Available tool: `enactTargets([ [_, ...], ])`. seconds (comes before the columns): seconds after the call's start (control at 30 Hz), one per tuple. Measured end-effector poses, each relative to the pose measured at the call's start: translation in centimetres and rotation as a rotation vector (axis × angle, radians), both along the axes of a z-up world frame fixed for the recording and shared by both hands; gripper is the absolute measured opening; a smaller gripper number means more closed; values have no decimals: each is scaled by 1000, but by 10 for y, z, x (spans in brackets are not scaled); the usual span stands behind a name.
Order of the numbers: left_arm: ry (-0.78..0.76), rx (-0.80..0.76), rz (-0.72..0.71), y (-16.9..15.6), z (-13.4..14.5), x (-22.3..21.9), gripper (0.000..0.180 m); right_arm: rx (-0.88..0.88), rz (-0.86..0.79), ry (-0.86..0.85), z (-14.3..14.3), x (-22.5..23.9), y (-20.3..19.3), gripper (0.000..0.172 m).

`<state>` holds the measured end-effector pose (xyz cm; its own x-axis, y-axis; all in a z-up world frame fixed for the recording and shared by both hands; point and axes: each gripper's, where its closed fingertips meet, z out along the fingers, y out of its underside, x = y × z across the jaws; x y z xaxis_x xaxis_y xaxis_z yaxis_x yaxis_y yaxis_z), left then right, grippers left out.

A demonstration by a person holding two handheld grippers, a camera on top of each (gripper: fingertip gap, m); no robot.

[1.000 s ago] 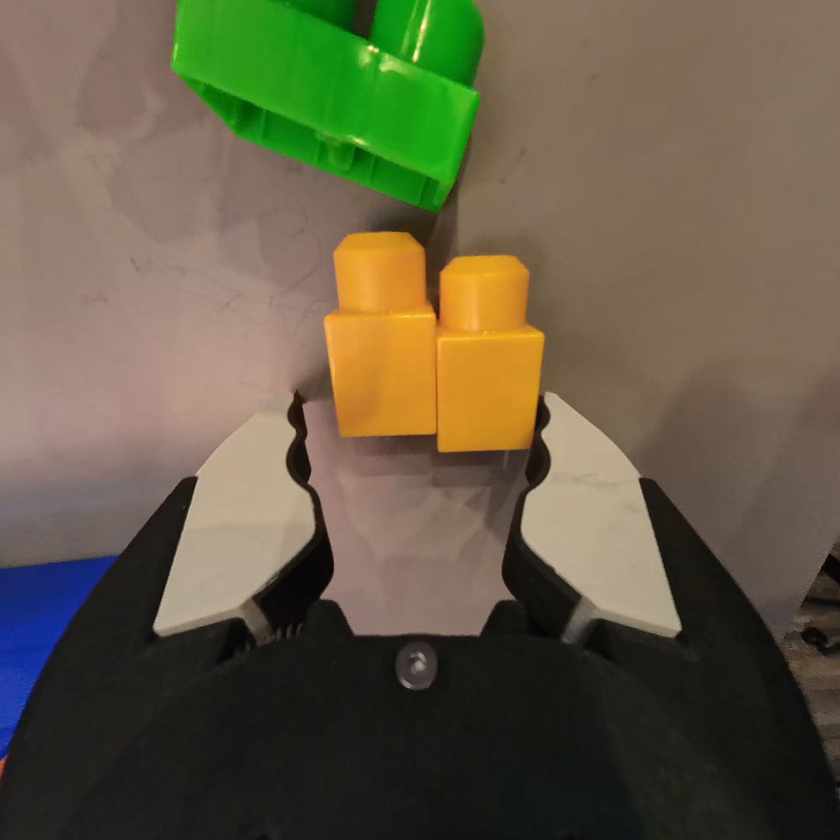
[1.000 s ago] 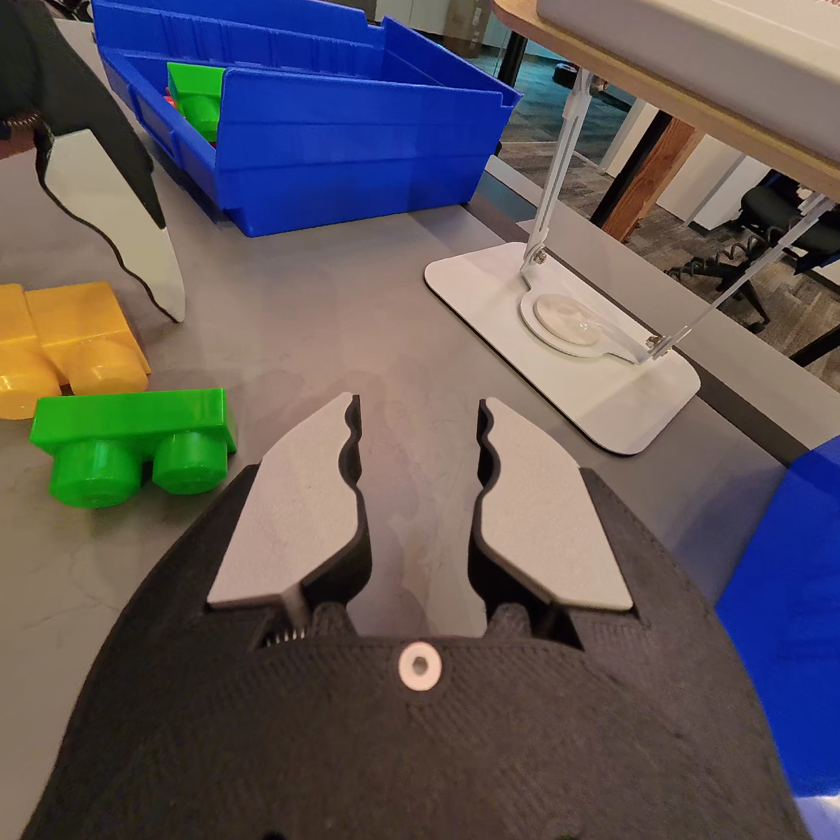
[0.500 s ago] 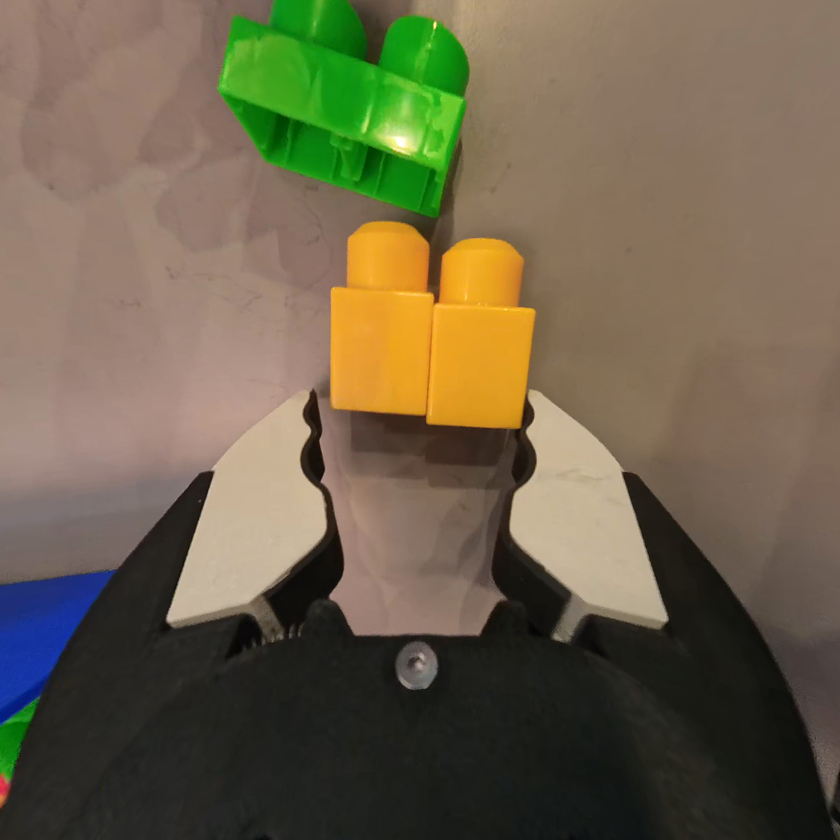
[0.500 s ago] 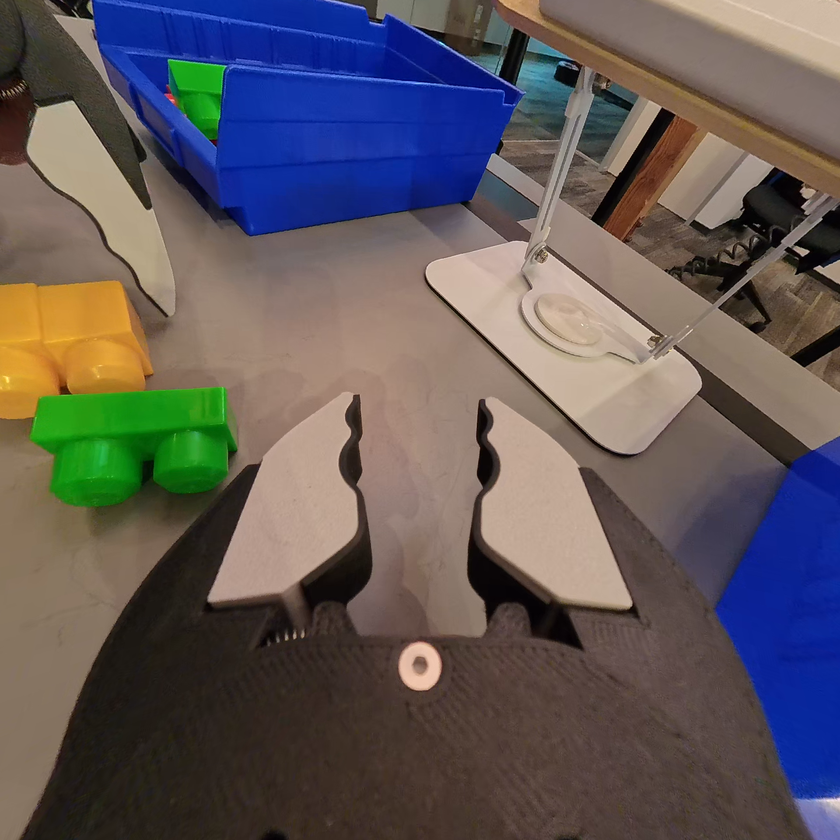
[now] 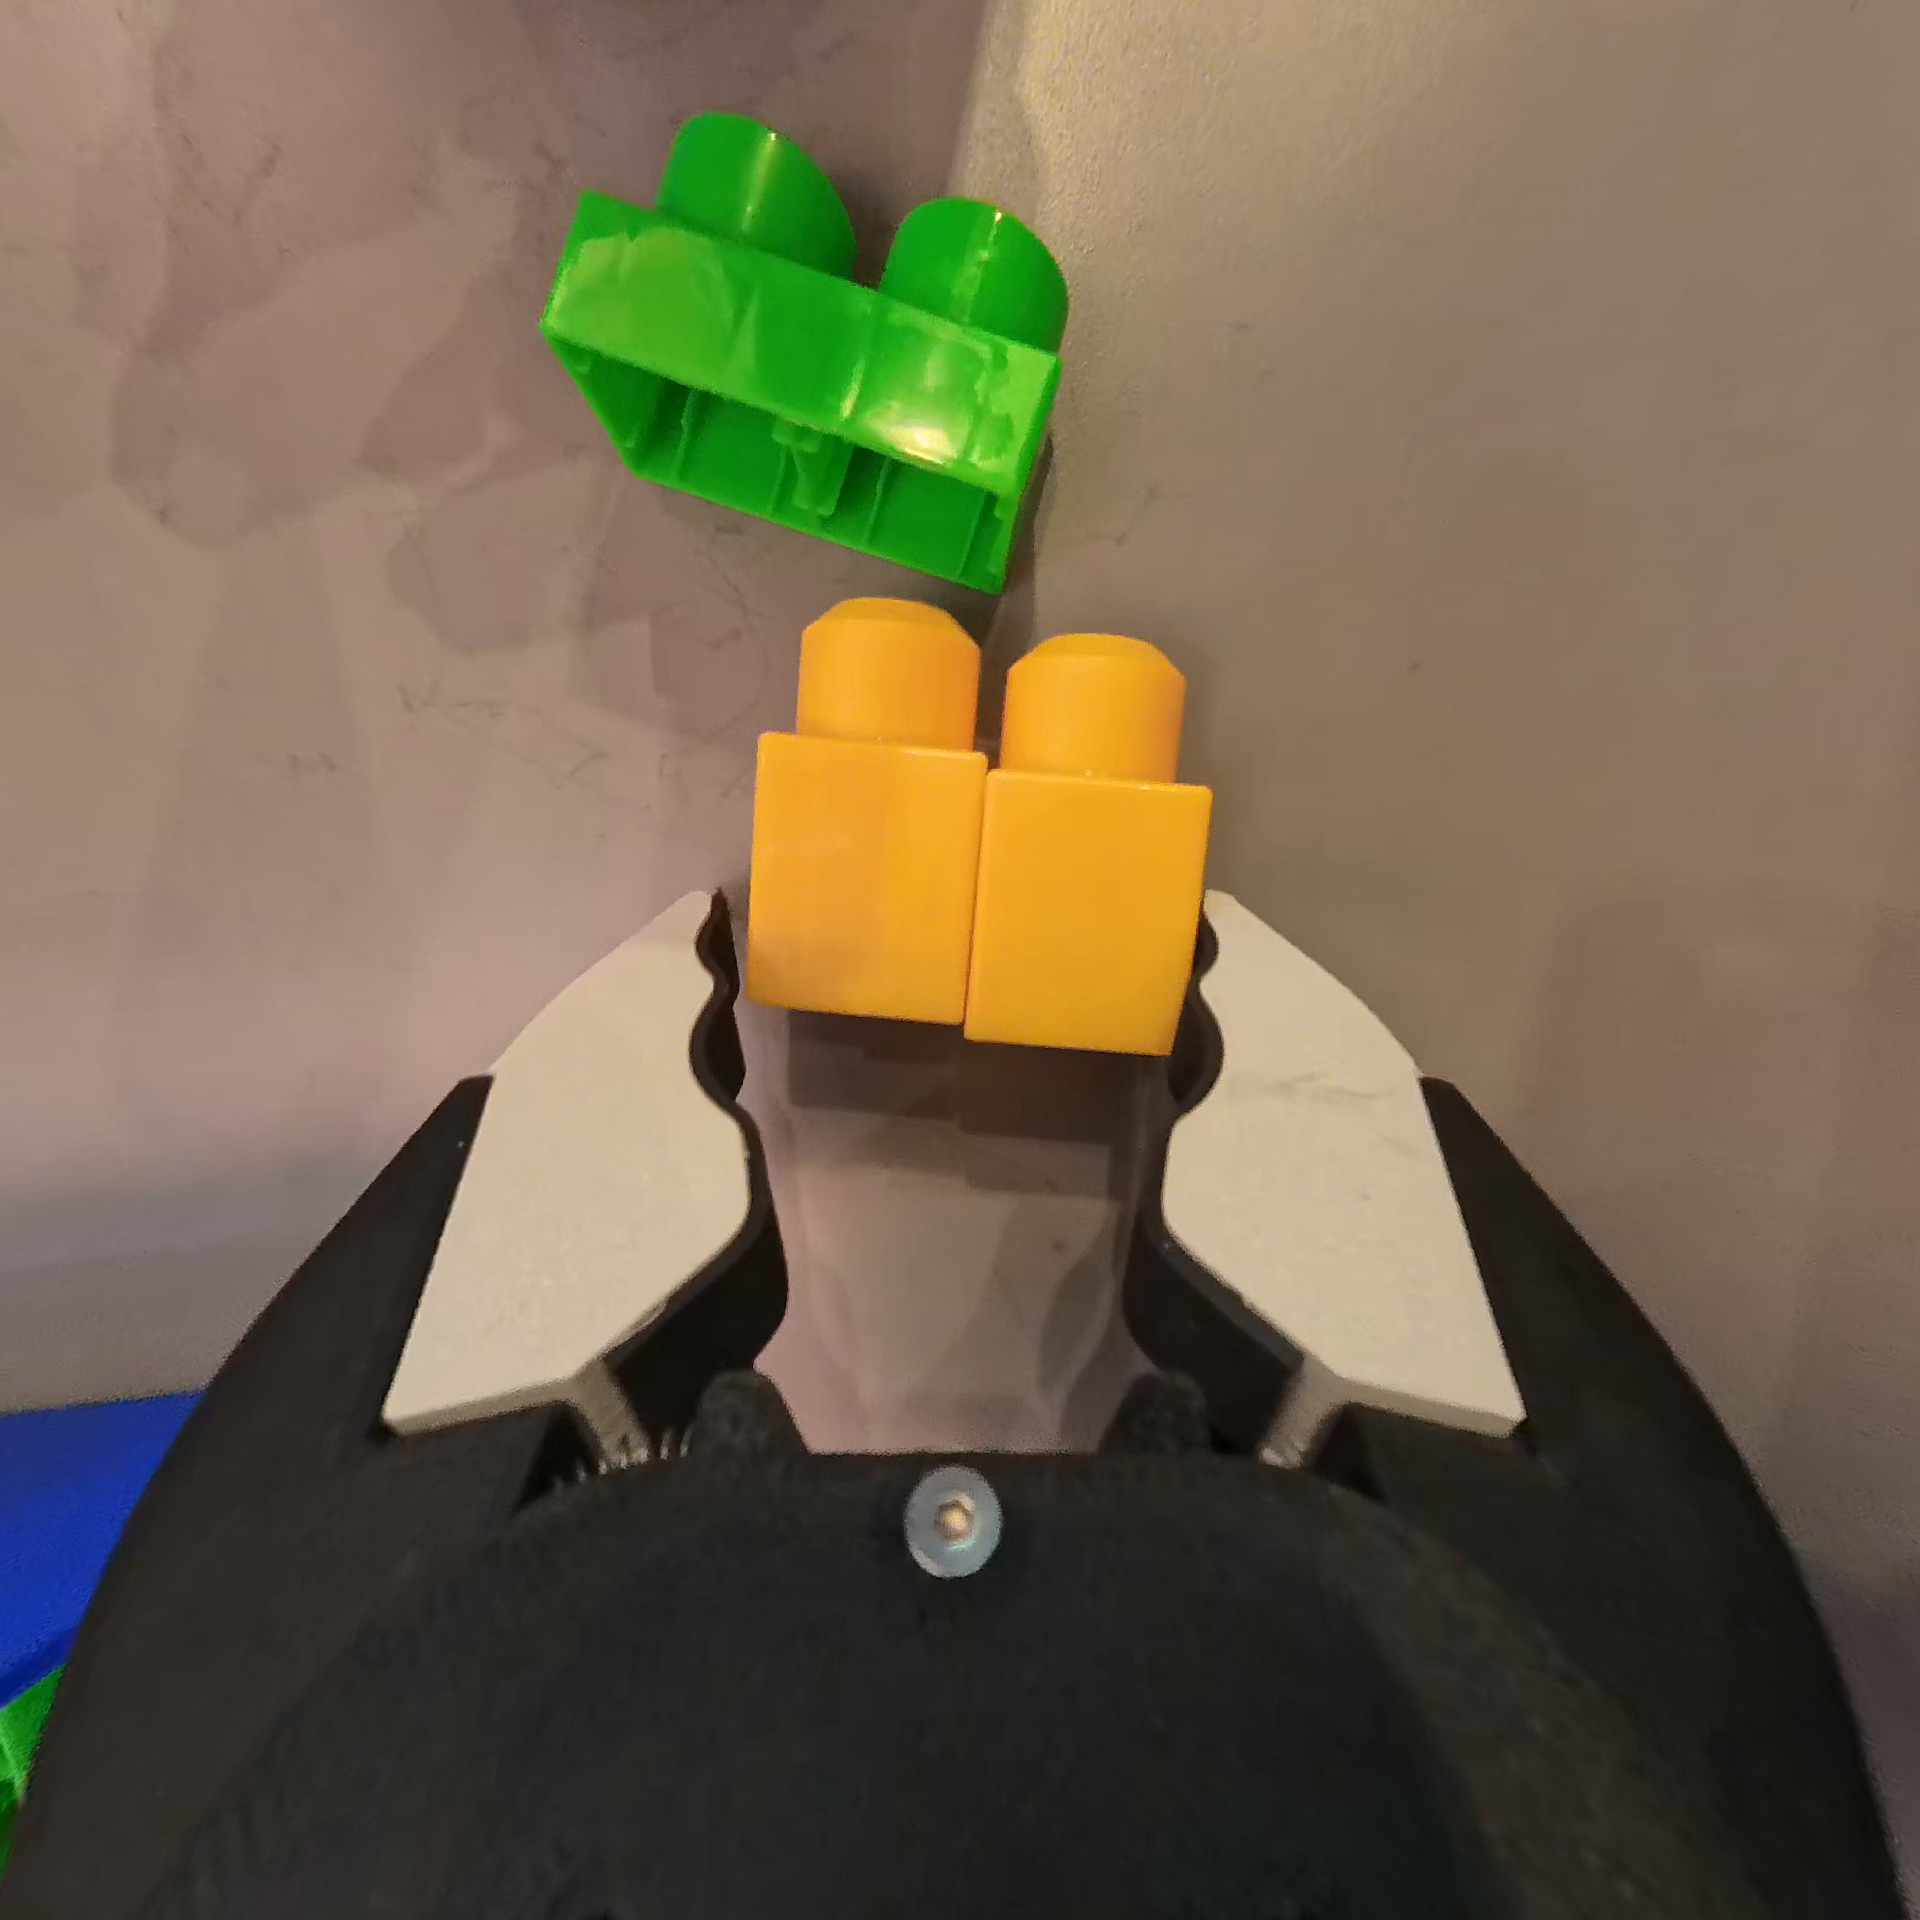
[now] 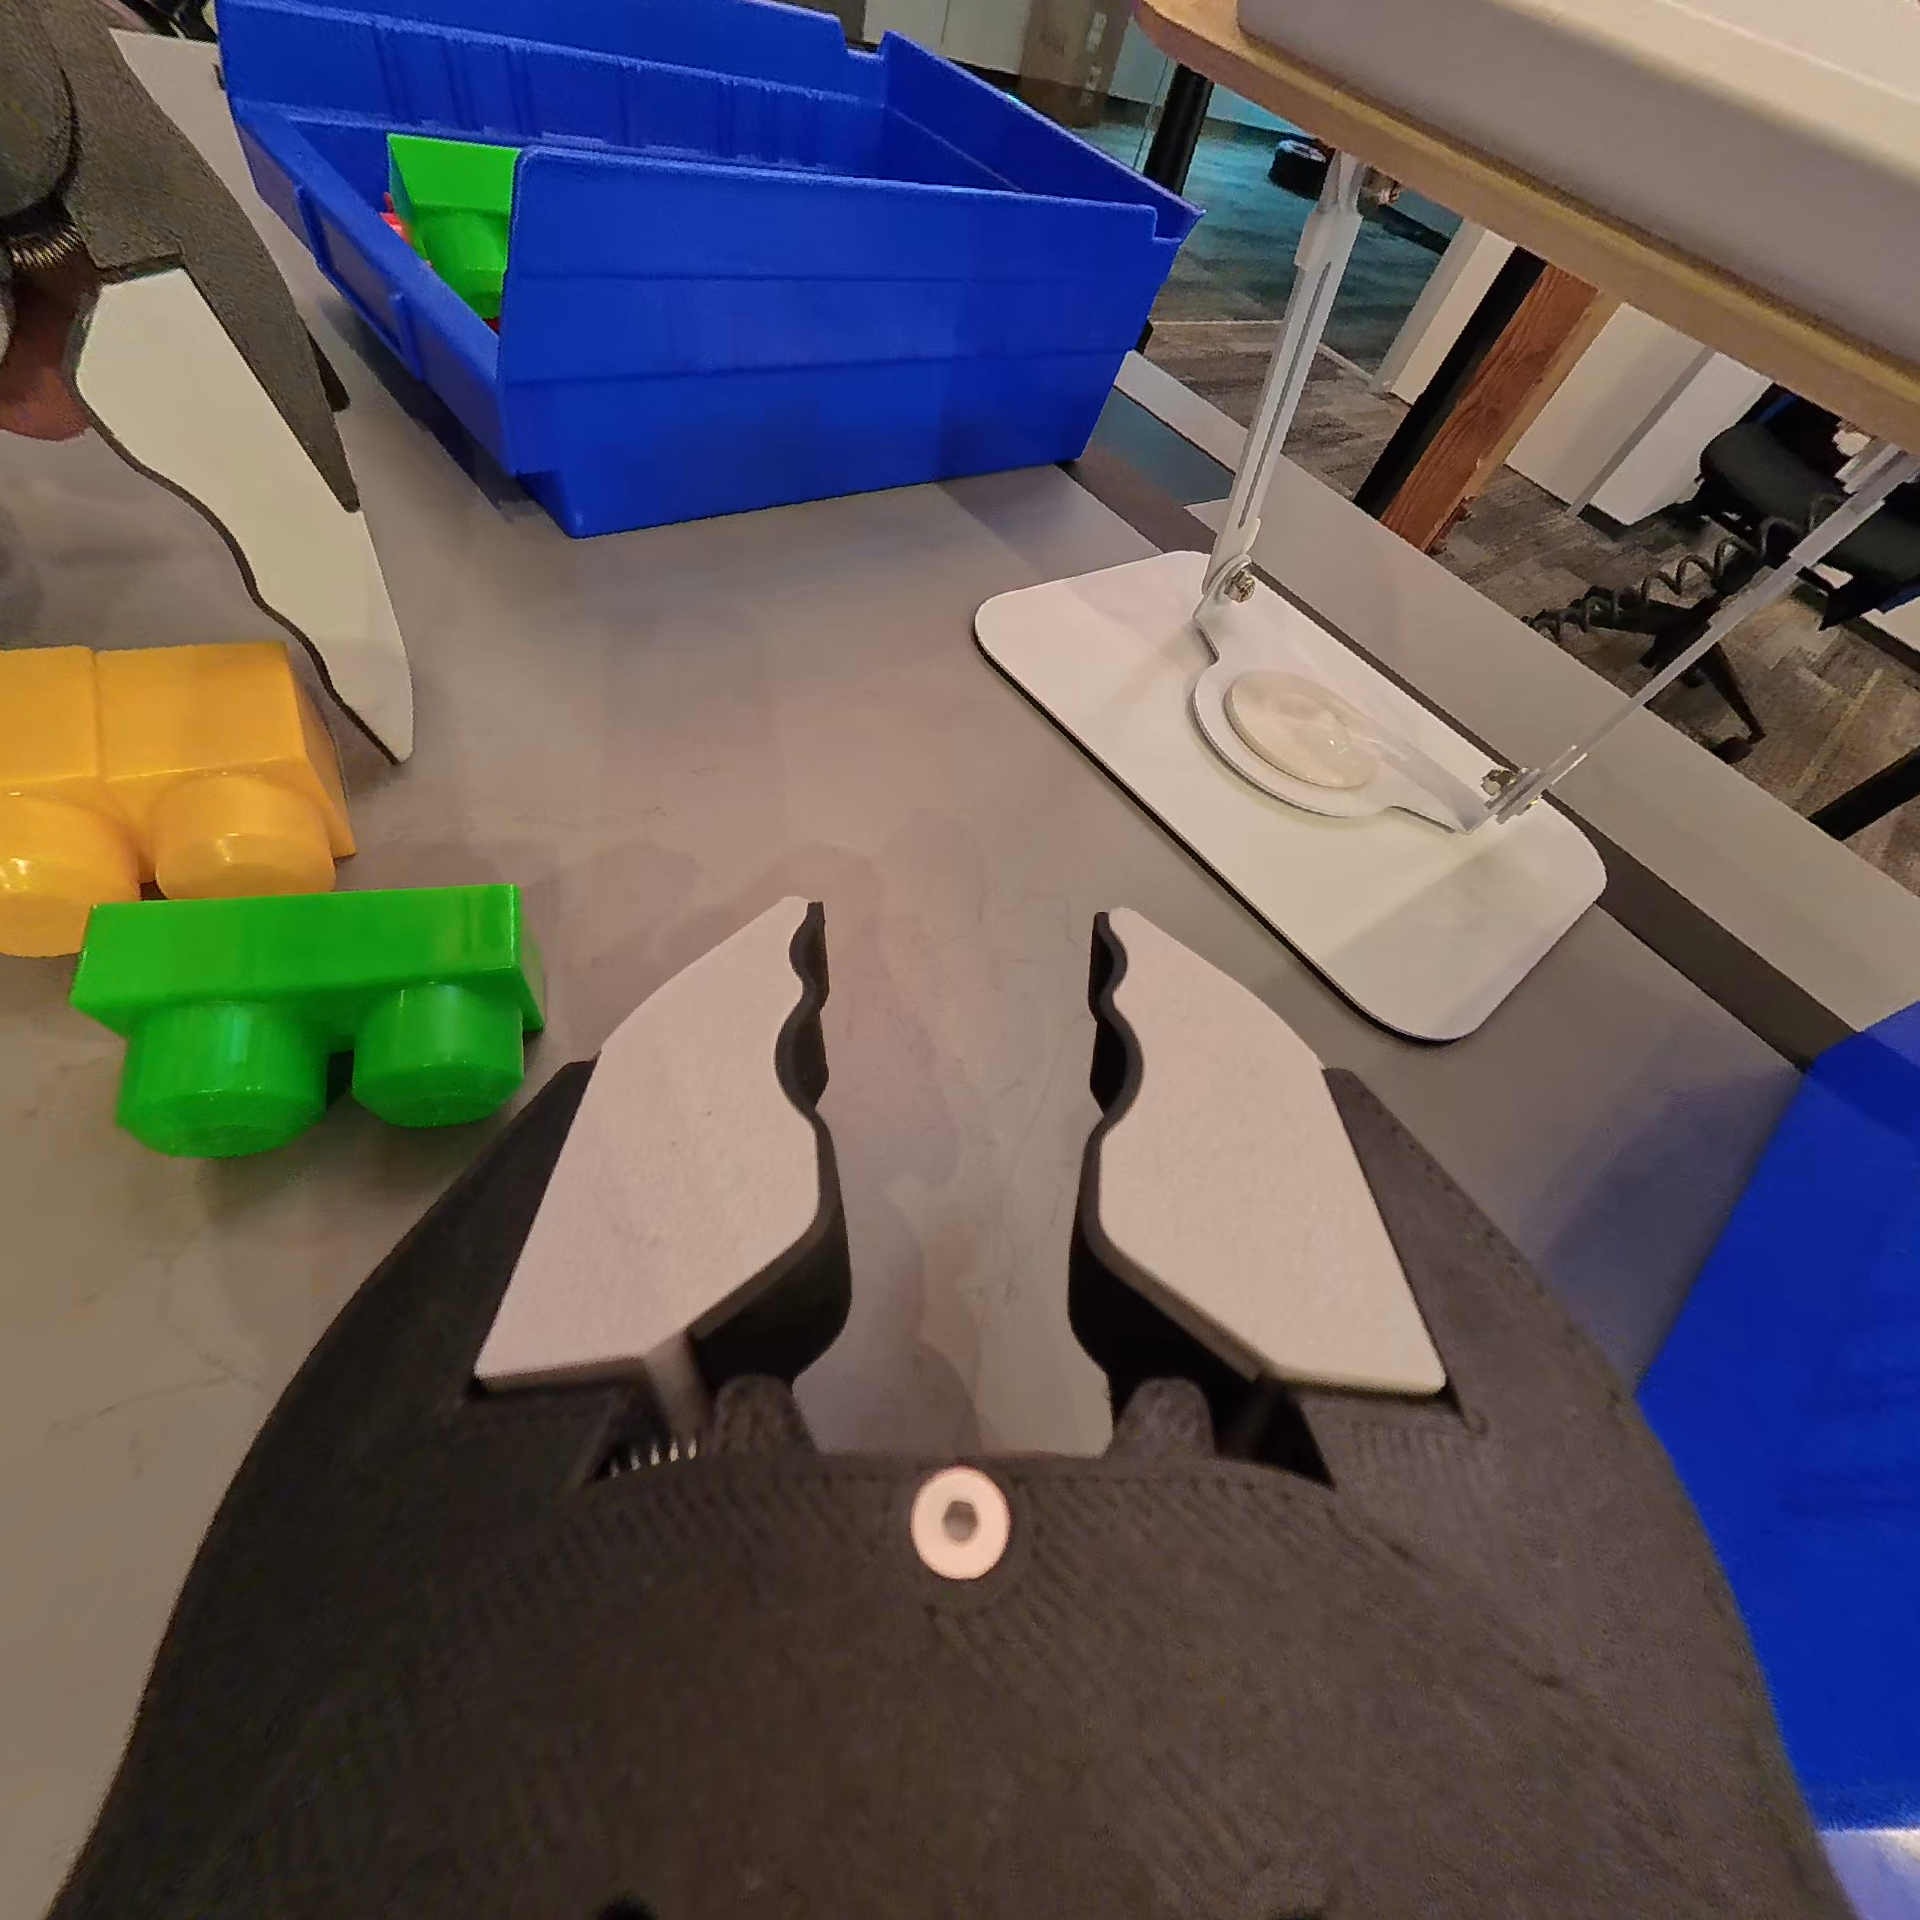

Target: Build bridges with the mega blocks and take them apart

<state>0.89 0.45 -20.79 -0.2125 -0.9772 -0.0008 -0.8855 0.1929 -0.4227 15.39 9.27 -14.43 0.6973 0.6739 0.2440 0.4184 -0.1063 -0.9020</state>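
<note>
Left claw point(image 5: 971, 914) flanking yellow blocks point(image 5: 977, 883), table point(image 5: 1455, 520) beyond

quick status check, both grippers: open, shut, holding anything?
Left gripper: open around the two yellow blocks, fingertips flanking them; a firm grip cannot be told.
Right gripper: open, holding nothing, over bare table.

Grey desk point(image 6: 779, 727) carries two yellow blocks point(image 6: 156, 769) (on their sides), green block point(image 6: 301, 997) left of the right claw point(image 6: 956, 966), blue bin point(image 6: 748, 343) and white stand point(image 6: 1299, 790) ahead.
</note>
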Motion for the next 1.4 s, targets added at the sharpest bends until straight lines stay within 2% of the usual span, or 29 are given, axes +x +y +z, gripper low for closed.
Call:
enactTargets([
  [0.23, -54, -18, 1, -3, 1, 7, 76, 1, 3, 3, 1, 0, 0, 50],
  [0.47, -166, 7, 85, 3, 13, 14, 76, -22, 48, 54, 4, -3, -5, 58],
  [0.67, -334, 48, 206, 18, 39, 19, 76, -145, 166, 58, -5, -16, -22, 79],
  [0.83, -416, 73, 275, 26, 45, 18, 76, -269, 284, 31, -17, -34, -50, 86],
  [1.03, -490, 70, 330, 31, 52, 17, 76, -400, 328, -6, -28, -55, -78, 102],
  [1.23, -494, 51, 354, 27, 43, 16, 76, -405, 258, -132, -46, -71, -84, 100],
  [1.33, -495, 43, 366, 26, 41, 15, 76, -433, 256, -155, -51, -76, -84, 90],
  [1.4, -495, 44, 365, 25, 41, 14, 76, -449, 258, -166, -54, -77, -85, 76],
])
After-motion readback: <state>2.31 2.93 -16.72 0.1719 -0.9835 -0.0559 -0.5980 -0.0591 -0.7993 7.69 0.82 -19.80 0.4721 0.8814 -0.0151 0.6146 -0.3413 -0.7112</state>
